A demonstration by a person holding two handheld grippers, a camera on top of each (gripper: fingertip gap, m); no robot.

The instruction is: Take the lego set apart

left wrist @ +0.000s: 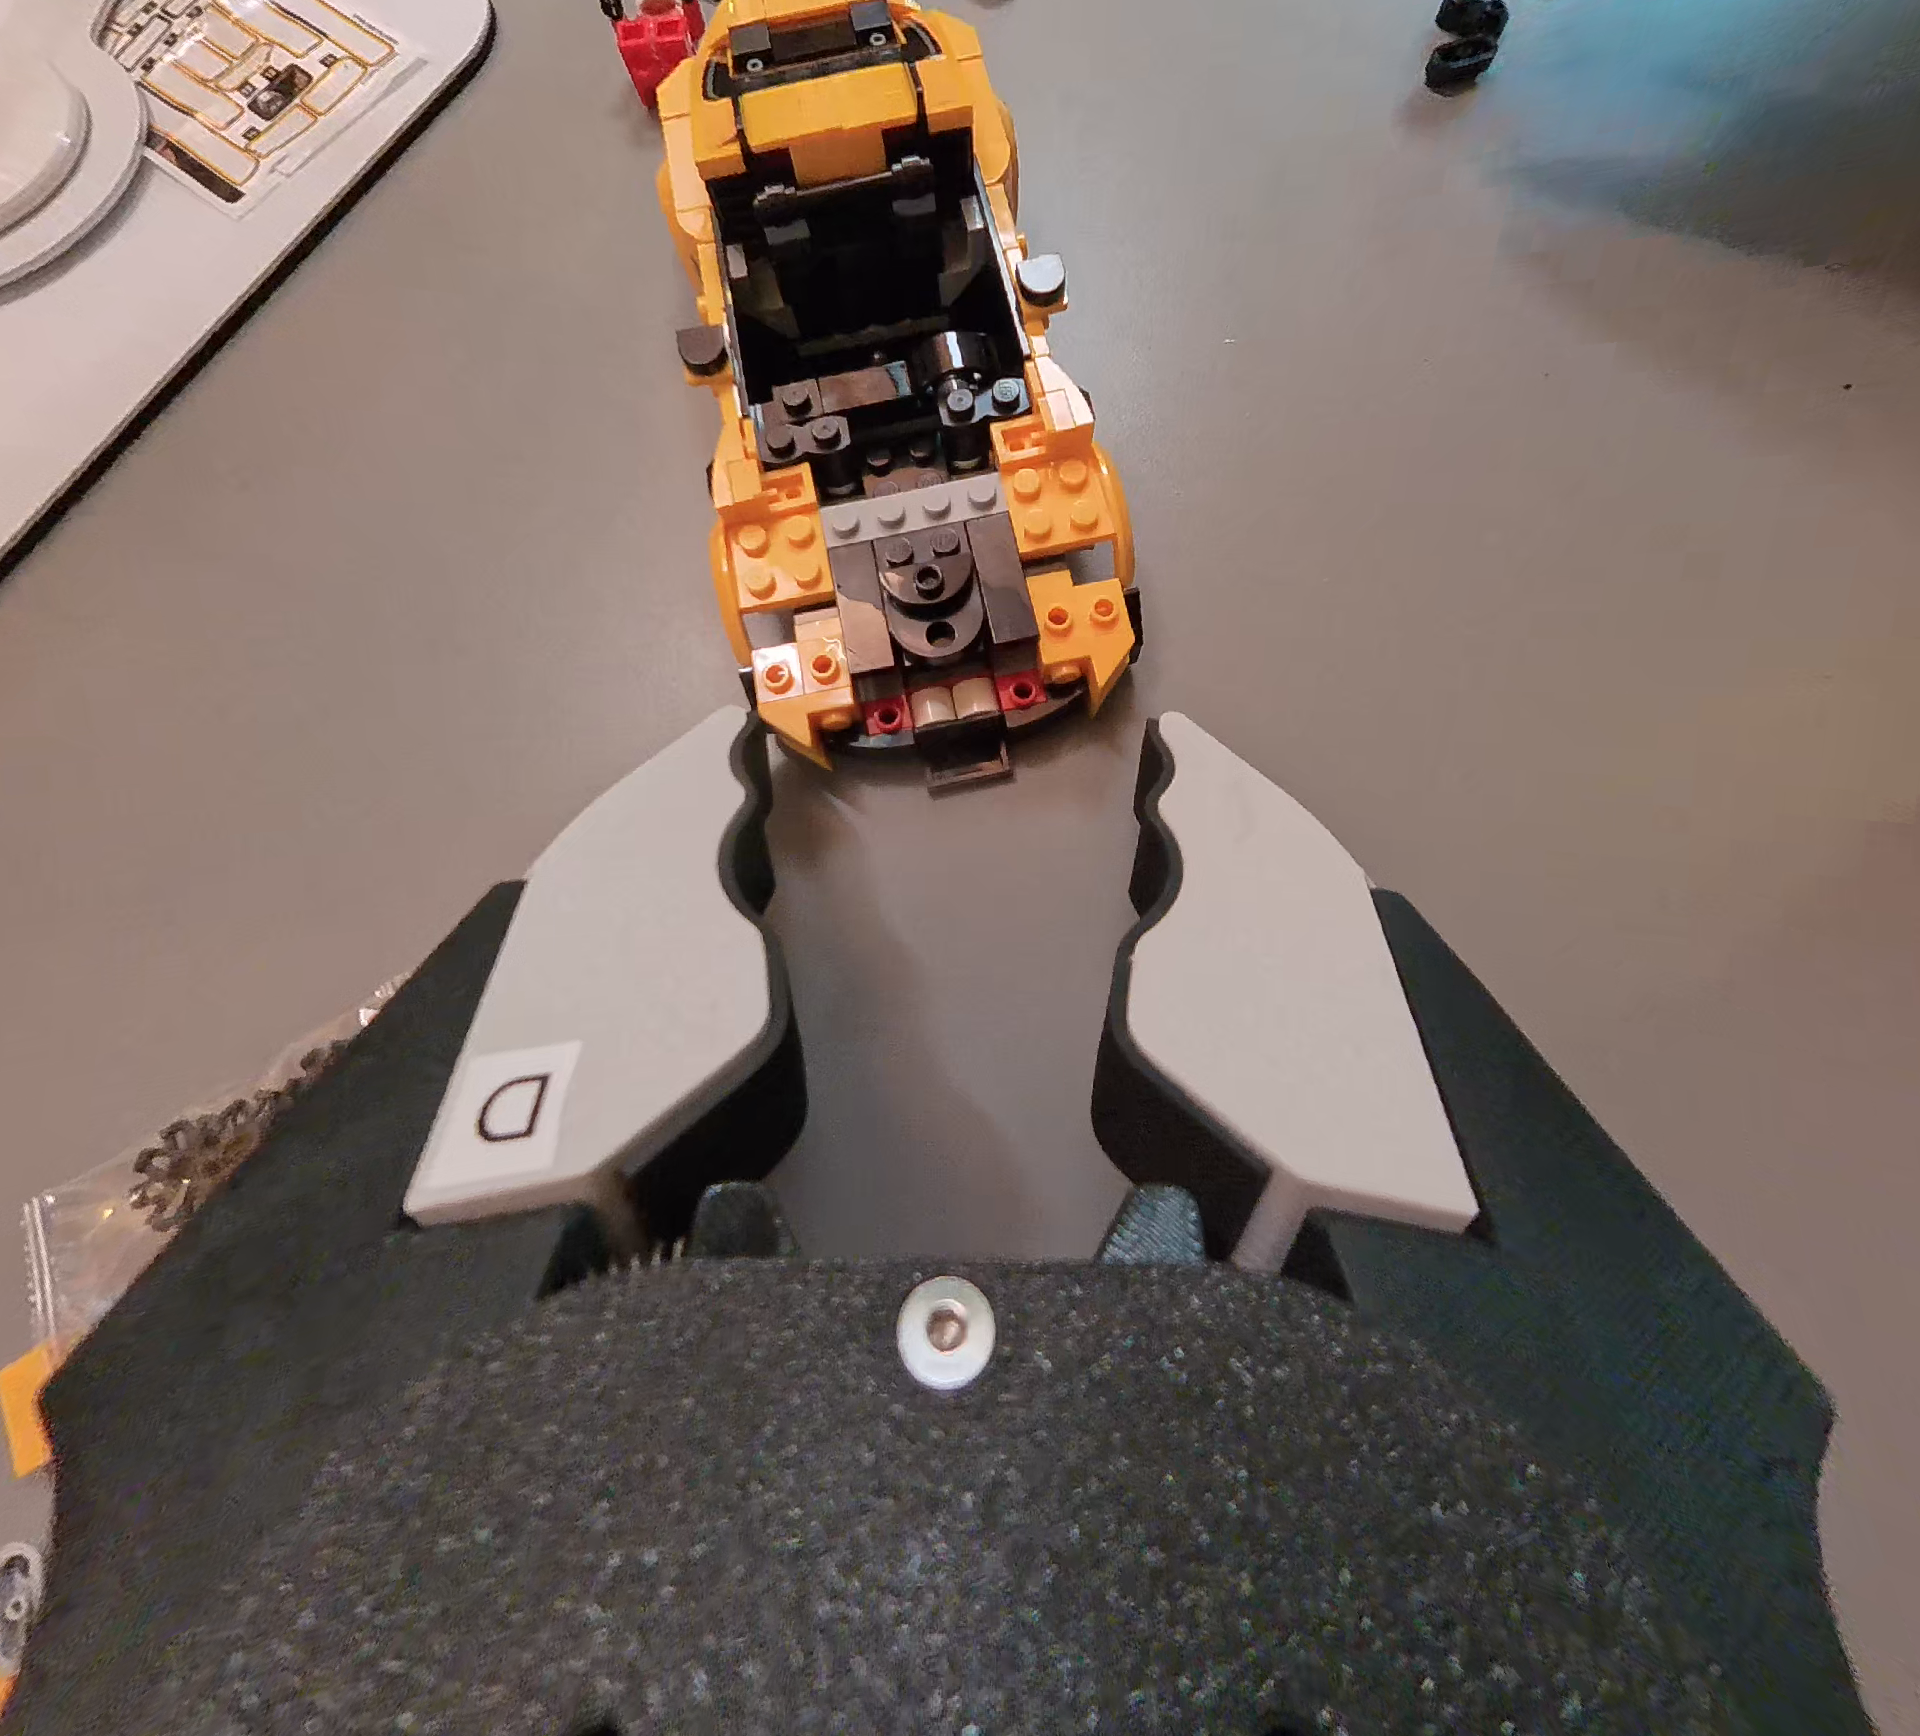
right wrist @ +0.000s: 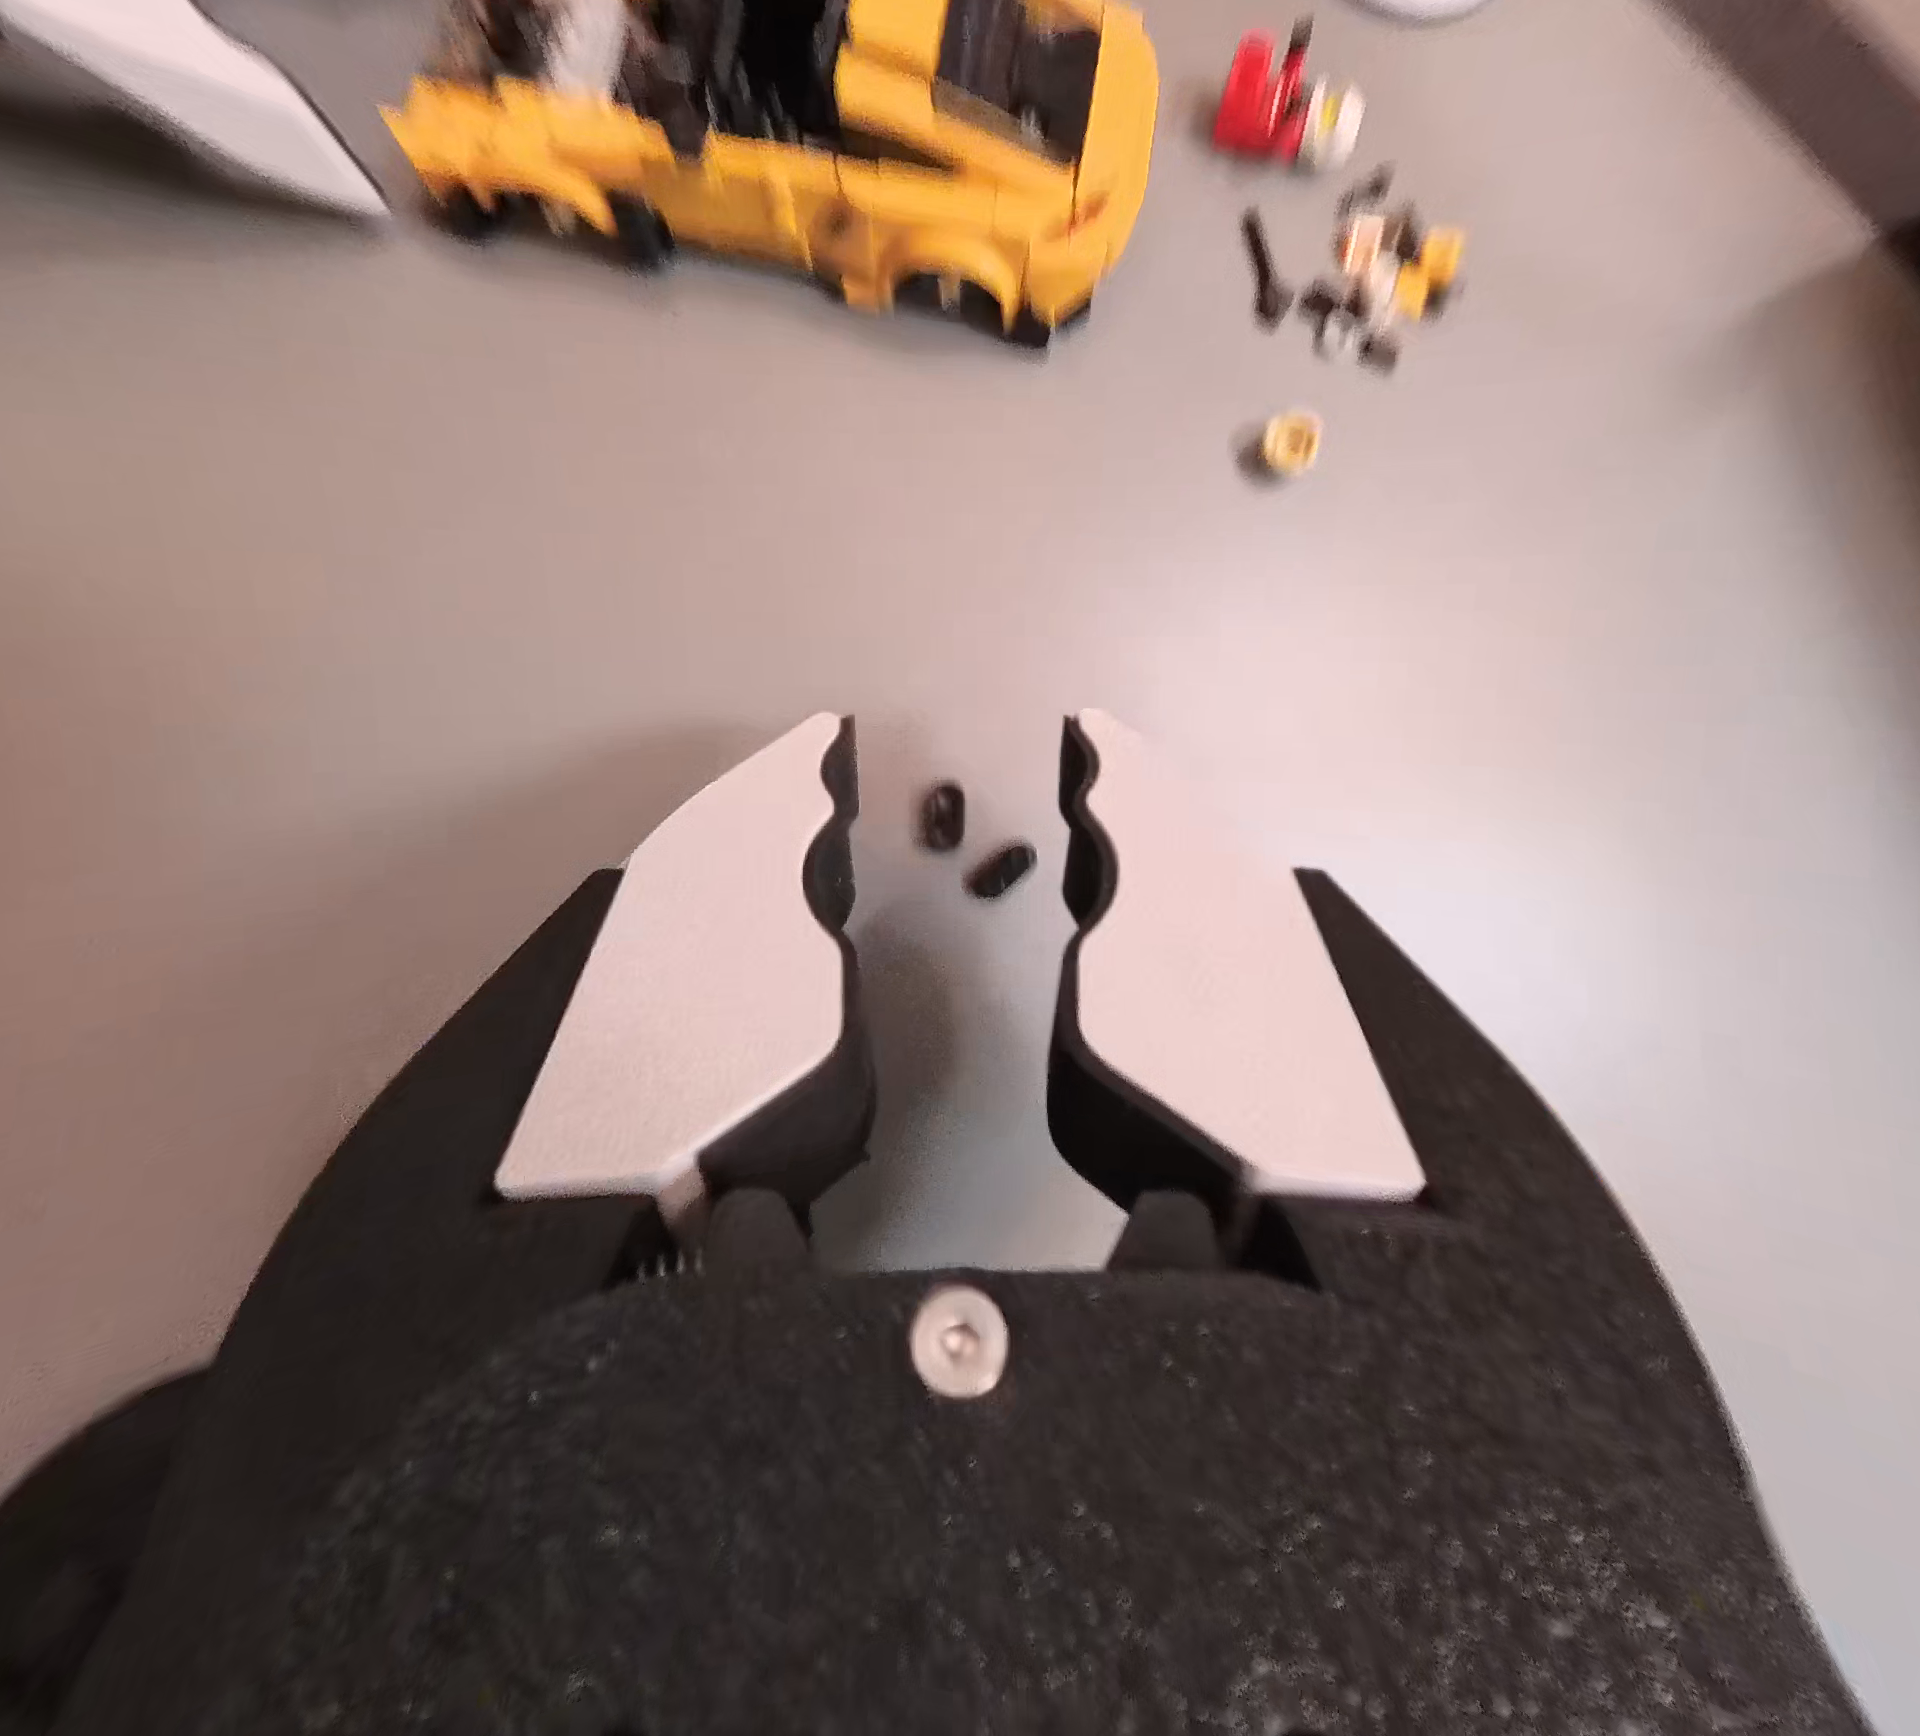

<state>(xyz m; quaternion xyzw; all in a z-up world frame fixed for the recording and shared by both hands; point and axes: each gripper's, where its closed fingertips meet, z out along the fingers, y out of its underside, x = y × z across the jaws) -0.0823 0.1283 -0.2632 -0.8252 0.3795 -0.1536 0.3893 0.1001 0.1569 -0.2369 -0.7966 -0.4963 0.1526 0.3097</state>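
We see the left gripper (left wrist: 951, 730) with fingers wide apart, empty, the partly stripped yellow-and-black brick car (left wrist: 883, 367) on the grey tabletop (left wrist: 364, 647) just beyond their tips. Right gripper (right wrist: 961, 730) has fingers apart, empty; two small black loose pieces (right wrist: 971, 839) lie between them.

The lego car (left wrist: 883, 356) is coloured orange-yellow with black, grey and red bricks; the worktop (left wrist: 1455, 647) is plain grey.
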